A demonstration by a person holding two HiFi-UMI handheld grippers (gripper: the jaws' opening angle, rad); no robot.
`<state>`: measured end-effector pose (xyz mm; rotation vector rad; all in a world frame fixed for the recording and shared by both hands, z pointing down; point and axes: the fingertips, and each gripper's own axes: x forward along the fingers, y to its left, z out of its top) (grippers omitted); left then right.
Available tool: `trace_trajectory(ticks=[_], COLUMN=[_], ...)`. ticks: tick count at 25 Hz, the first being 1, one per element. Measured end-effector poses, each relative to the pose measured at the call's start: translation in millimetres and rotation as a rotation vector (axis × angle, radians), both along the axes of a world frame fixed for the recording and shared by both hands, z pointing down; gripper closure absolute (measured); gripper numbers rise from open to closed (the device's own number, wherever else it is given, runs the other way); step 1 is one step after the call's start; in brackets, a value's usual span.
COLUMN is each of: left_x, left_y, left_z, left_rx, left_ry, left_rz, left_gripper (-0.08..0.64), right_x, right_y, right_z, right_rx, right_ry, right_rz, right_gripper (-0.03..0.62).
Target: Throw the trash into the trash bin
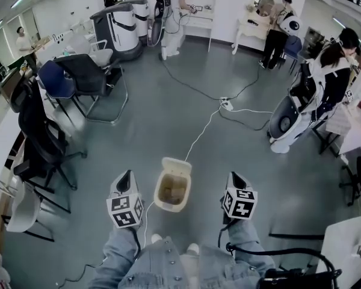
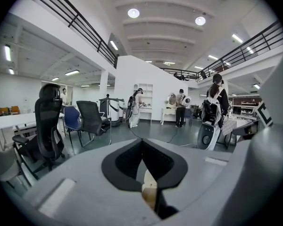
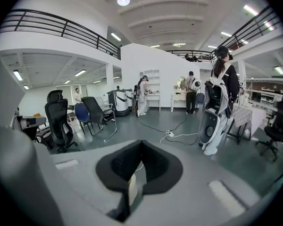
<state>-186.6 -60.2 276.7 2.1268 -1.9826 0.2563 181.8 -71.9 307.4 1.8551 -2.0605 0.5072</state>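
Note:
On the grey floor, right in front of the person's feet, stands a cream trash bin (image 1: 172, 184), open at the top with brownish trash lying inside. My left gripper (image 1: 126, 174) hovers just left of the bin and my right gripper (image 1: 235, 175) just right of it, both above the floor and apart from the bin. Each has its jaws closed together with nothing between them. In the left gripper view the left gripper (image 2: 142, 143) points out across the room, and a sliver of the cream bin (image 2: 150, 186) shows under its pads. The right gripper (image 3: 141, 143) likewise shows a sliver of the bin (image 3: 132, 188).
A white cable (image 1: 200, 134) runs from the bin to a power strip (image 1: 227, 105). Office chairs (image 1: 78, 76) and a black swivel chair (image 1: 39, 131) stand at left. A white robot (image 1: 287, 124) and a person are at right. A black bag (image 1: 301, 277) lies bottom right.

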Motion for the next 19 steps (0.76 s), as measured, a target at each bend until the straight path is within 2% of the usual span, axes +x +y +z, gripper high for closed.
trace_trajectory(ticks=[19], left_x=[6], left_y=[-16], left_z=[8], left_rx=[-0.008], left_ry=[-0.002], left_rz=[0.023], left_gripper=[0.551], right_x=[2], right_y=[-9], right_z=[3], right_rx=[-0.003], right_ry=[0.002], right_rz=[0.002], right_gripper=[0.589])
